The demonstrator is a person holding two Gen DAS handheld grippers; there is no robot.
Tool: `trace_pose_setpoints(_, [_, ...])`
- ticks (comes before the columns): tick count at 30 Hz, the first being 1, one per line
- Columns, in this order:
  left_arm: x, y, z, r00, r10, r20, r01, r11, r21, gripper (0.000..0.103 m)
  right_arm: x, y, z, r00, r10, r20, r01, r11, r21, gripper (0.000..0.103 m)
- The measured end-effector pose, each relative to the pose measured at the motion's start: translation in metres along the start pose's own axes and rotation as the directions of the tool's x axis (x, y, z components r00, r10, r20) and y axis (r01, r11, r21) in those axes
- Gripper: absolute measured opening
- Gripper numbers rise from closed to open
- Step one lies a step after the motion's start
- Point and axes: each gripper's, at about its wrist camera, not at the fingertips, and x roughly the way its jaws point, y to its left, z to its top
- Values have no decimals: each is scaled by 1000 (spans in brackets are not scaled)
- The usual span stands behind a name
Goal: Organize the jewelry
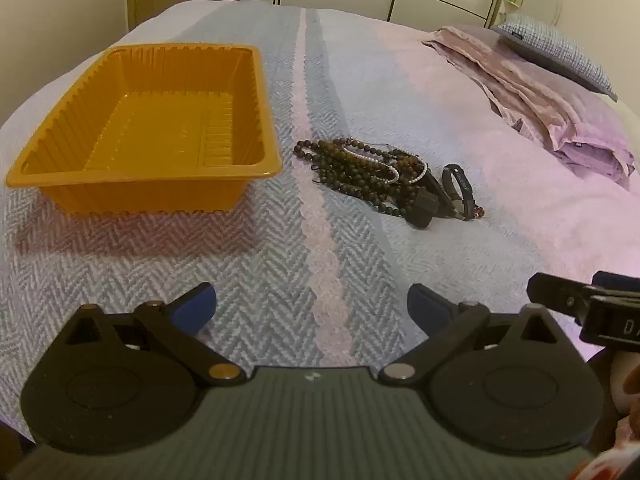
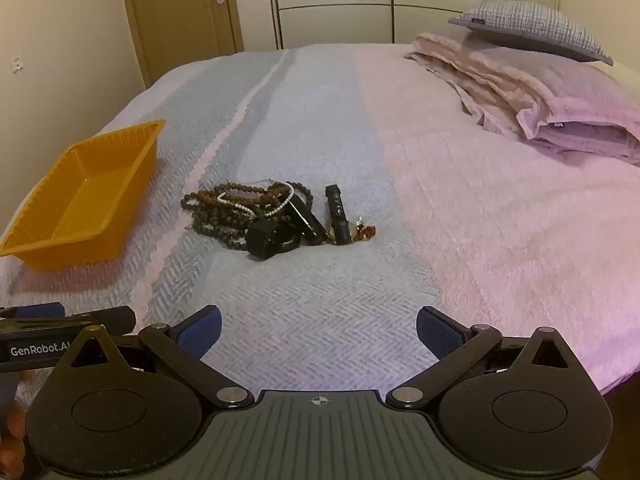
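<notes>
A pile of jewelry lies on the bedspread: dark beaded strands, a thin pearl string, black wristbands and a small amber piece. To its left stands an orange plastic tray, with nothing inside. My left gripper is open, well short of the pile, with only bedspread between its blue pads. My right gripper is open too, also short of the pile and holding nothing. Each gripper shows at the edge of the other's view.
The bed carries a blue-grey herringbone cover and a pink blanket on the right. Folded pink bedding and a checked pillow lie at the far right. A door and wardrobe stand behind.
</notes>
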Motion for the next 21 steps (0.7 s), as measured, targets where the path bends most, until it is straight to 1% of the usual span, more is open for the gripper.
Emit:
trace_pose_setpoints(3, [1,3,0,1000,-12,-4,12,1000,-14,98,0,-2,0,1000,-2,1,2,1000,-1,103])
trace_pose_setpoints(4, [3,9,1,1000,-11,-17,10,1000,-27,98,0,-2,0,1000,-4,2,4,1000,-2,103])
trace_pose_setpoints(6, [1,3,-5,1000,7,0,-7,1000,-8,98,0,-3,0,1000,-6,2,6,1000,-3,103])
trace_pose_setpoints(7, [3,1,-3,1000,14,-7,-14,1000,-5,98,0,-4,-1,1000,-8,2,8,1000,-3,103])
trace_pose_setpoints(8, [3,0,-3,1000,14,-7,-14,1000,-4,98,0,-2,0,1000,-8,2,8,1000,-3,103])
trace_pose_setpoints(9, [1,4,-3,1000,0,-3,0,1000,-10,98,0,-3,0,1000,-5,1,5,1000,-1,103])
trace_pose_setpoints(12, [3,0,-2,1000,6,-5,-6,1000,4,98,3,-3,1,1000,-3,-2,3,1000,0,103])
trace_pose_setpoints(21, [3,-1,-1,1000,7,-3,-7,1000,4,98,1,-2,-1,1000,-9,-1,9,1000,3,103])
